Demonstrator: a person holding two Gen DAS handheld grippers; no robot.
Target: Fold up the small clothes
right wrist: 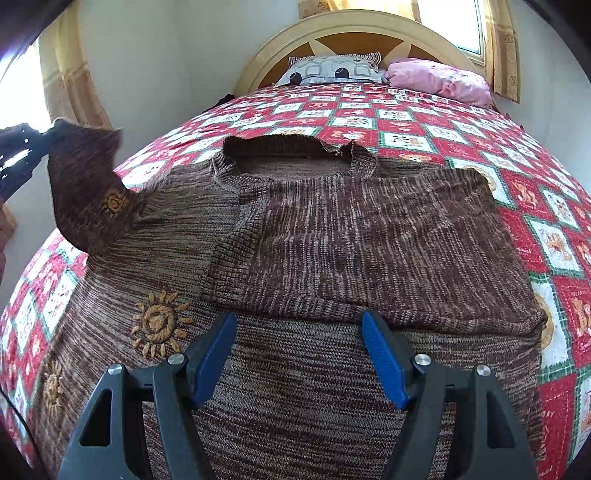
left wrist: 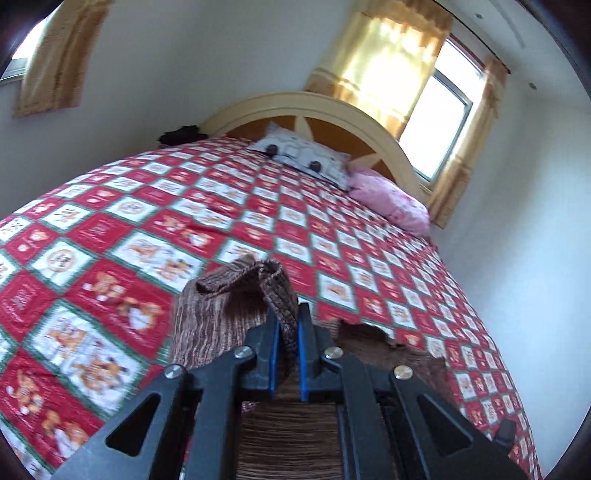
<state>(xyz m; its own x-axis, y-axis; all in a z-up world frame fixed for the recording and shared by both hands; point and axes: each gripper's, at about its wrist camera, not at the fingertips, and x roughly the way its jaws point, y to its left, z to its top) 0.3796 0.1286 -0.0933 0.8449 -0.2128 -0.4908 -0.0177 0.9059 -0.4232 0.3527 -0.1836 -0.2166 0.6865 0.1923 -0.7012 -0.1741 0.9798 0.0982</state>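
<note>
A brown knitted sweater [right wrist: 332, 236] with orange sun embroidery lies spread on the bed, neck hole toward the headboard. Its right sleeve side is folded over the body. My left gripper [left wrist: 288, 325] is shut on the ribbed edge of the sweater's left sleeve [left wrist: 258, 280] and holds it lifted above the bed; it also shows at the left edge of the right wrist view [right wrist: 22, 155] with the raised sleeve [right wrist: 88, 184]. My right gripper [right wrist: 299, 332] is open and empty, hovering just above the sweater's lower body.
The bed is covered by a red, white and green checked quilt [left wrist: 110, 221]. A grey patterned pillow [right wrist: 332, 70] and a pink pillow [right wrist: 439, 81] lie at the wooden headboard [right wrist: 354, 29]. Curtained windows [left wrist: 436, 114] are behind. Walls flank both bed sides.
</note>
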